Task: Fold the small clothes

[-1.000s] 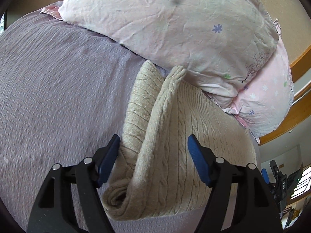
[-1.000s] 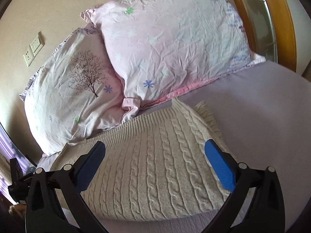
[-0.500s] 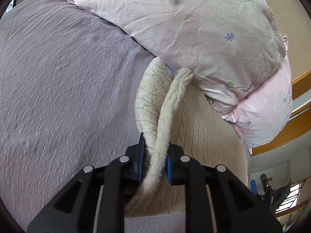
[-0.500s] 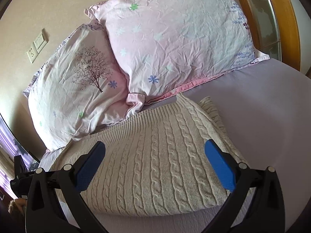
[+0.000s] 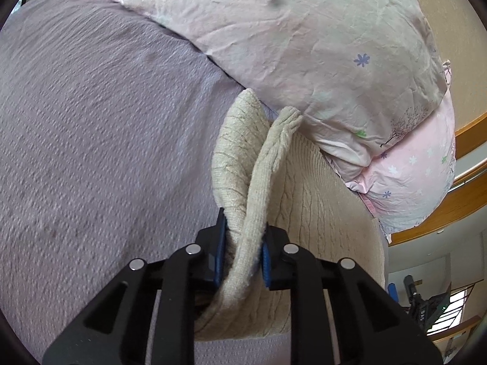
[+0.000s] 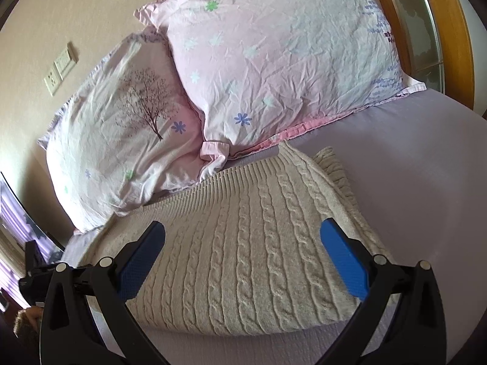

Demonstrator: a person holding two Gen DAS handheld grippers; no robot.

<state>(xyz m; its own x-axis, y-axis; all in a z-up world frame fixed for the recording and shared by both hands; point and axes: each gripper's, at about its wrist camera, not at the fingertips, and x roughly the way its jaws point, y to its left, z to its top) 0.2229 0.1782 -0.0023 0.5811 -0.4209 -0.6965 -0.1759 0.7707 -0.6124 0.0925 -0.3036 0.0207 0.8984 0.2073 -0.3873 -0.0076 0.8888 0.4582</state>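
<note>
The cream cable-knit sweater (image 6: 243, 252) lies on the lilac bed sheet (image 5: 100, 140), its far edge just below the two pink pillows (image 6: 274, 70); everything here is placed relative to that sweater.

What's changed: a sec ago the left gripper (image 5: 242, 255) stood wide w/ the sweater's rolled side edge between its fingers but ungripped. Half a sec ago it had pinched in on that edge, and now it's clamped tight on the doubled knit, blue pads squeezing the fabric from both sides. The gripped edge (image 5: 258, 182) stands up as a ridge off the sheet, running away toward the pillows, and the view has shifted slightly closer to them since. So the grab is made; judged from this, the fold step is starting, not finished.

The right gripper (image 6: 243, 249) hangs over the sweater's flat cable-knit panel, jaws spread wide, holding nothing. No real change in its spread across the last sec; it has only crept a bit nearer the garment. Whether its fingertips touch the knit can't be told.

Meaning for the task: w/ one side secured, the left edge can prob. be carried across the sweater's middle. The right side is unsecured, so the body may drag along the sheet unless the right gripper pins or grips it. The knit looks thick and floppy, likely to sag off a single pinch.
</note>
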